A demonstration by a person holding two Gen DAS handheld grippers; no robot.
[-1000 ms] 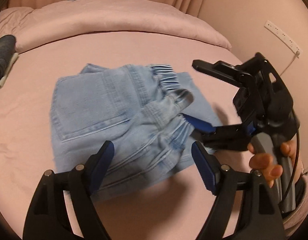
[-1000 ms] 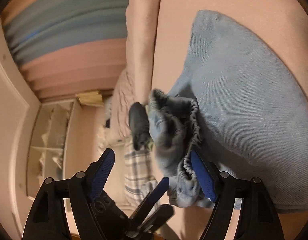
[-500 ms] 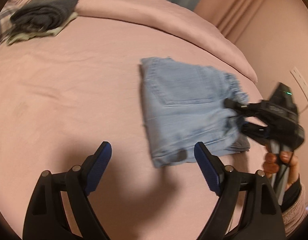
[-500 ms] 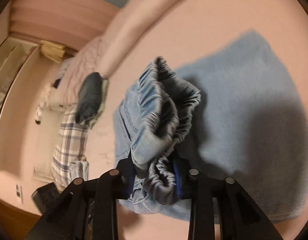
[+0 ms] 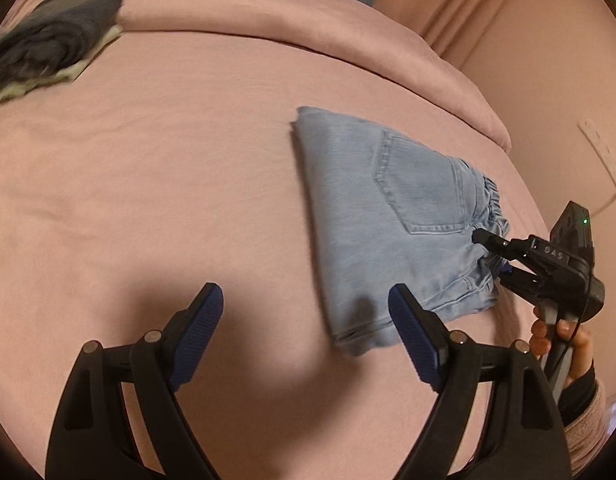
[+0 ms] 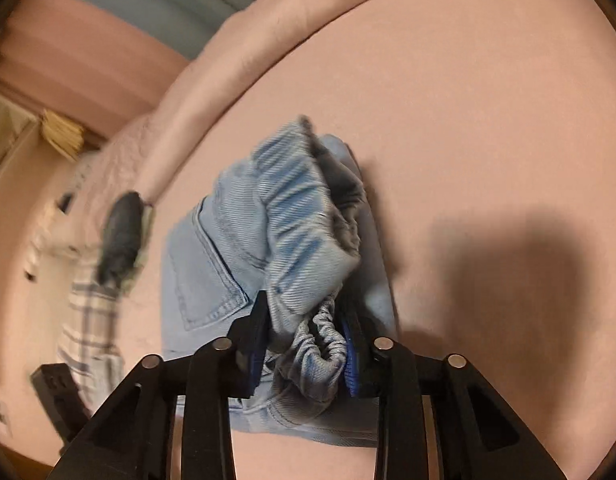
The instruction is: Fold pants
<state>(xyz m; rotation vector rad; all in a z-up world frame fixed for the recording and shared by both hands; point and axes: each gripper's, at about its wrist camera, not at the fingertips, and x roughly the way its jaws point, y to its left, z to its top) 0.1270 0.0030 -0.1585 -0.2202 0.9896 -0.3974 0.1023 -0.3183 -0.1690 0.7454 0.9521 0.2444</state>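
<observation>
Light blue denim pants (image 5: 392, 224) lie folded into a compact rectangle on the pink bed, back pocket up. My right gripper (image 5: 494, 256) is shut on the bunched elastic waistband at the pants' right end. In the right wrist view the waistband (image 6: 304, 280) is pinched between the blue pads of the right gripper (image 6: 304, 344). My left gripper (image 5: 304, 320) is open and empty, above the bed just left of the pants' near corner.
A pile of dark folded clothes (image 5: 52, 52) lies at the far left of the bed, also in the right wrist view (image 6: 120, 240) beside plaid cloth (image 6: 88, 332). A pink rolled duvet (image 5: 308, 28) runs along the back. A wall (image 5: 548, 80) stands at right.
My right gripper closed on the waistband and holds it. My left gripper drew back left from the pants and stayed open. The pants now lie flatter.
</observation>
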